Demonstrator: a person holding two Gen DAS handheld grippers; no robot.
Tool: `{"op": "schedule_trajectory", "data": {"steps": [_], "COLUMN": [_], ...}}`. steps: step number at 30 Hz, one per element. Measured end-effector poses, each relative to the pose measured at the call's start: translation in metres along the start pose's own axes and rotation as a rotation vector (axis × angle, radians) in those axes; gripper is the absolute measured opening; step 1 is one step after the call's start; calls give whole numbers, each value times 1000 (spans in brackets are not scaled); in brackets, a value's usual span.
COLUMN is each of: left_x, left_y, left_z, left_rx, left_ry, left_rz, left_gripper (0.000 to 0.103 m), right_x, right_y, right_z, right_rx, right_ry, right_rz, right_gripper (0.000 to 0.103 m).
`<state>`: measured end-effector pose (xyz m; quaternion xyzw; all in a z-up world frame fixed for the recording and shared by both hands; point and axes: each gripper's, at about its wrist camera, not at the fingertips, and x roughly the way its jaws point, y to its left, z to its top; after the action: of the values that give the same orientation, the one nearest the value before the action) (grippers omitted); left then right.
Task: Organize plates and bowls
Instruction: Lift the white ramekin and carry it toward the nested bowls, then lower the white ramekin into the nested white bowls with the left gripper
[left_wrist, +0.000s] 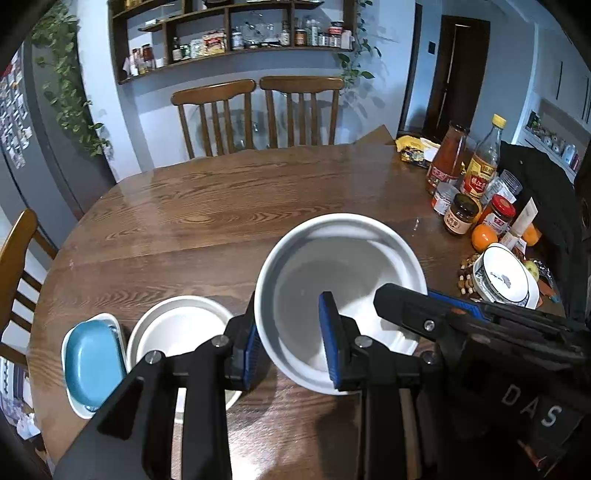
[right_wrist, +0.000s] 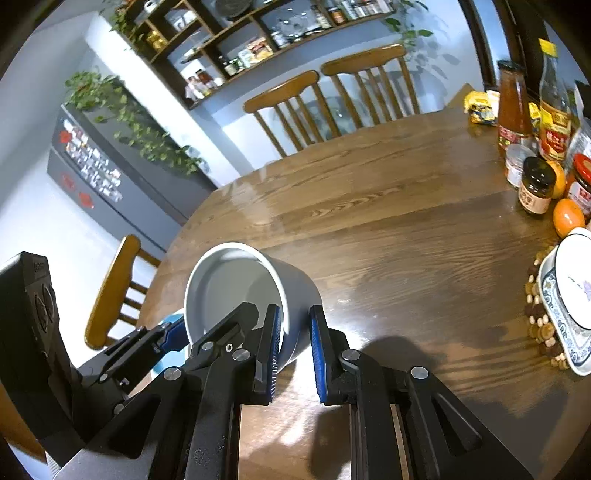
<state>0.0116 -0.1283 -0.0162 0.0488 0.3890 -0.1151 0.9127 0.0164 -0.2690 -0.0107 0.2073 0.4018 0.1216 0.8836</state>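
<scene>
Both grippers, left (left_wrist: 291, 343) and right (right_wrist: 291, 354), pinch 1 white bowl's (left_wrist: 340, 288) rim, lifted above the table (left_wrist: 221, 206). At 9 o'clock sits a white plate (left_wrist: 177, 328); we judge uneven pulling could tip the bowl.

wood table (left_wrist: 221, 206): white plate (left_wrist: 173, 328), blue dish (left_wrist: 94, 360), jars (left_wrist: 461, 214)

1. The left tongs (left_wrist: 291, 341) point forward and steeply downward, their blue-padded fingers (left_wrist: 330, 343) closed on the near wall of a white bowl (left_wrist: 340, 288), one pad inside, one outside.
2. The right tongs (right_wrist: 293, 356) point downward too, rolled to one side, clamped on the same bowl's wall at its other side.
3. In the left wrist view the right tongs reach in from the right, crossing beside the left tongs.
</scene>
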Motion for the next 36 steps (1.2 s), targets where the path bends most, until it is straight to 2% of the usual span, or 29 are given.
{"op": "schedule_trajectory", "data": {"steps": [10, 20, 24, 31, 36], "left_x": [-15, -16, -8, 19, 35], "left_y": [34, 78, 95, 121, 125], "left_z": [-12, -17, -19, -30, -37], "left_rx": [-51, -105, -136, -211, -219], "left_ry": [-6, 26, 63, 164, 213], "left_rz": [45, 85, 82, 42, 40], "left_gripper": [26, 27, 28, 28, 27], "right_x": [13, 40, 52, 90, 108], "right_y": [37, 73, 82, 86, 81], "right_z": [-8, -9, -9, -16, -22], "right_rx": [-62, -113, -122, -112, -96], "right_ry": [29, 81, 102, 197, 243], "right_rz": [30, 67, 73, 67, 55], "right_gripper": [18, 18, 18, 18, 18]}}
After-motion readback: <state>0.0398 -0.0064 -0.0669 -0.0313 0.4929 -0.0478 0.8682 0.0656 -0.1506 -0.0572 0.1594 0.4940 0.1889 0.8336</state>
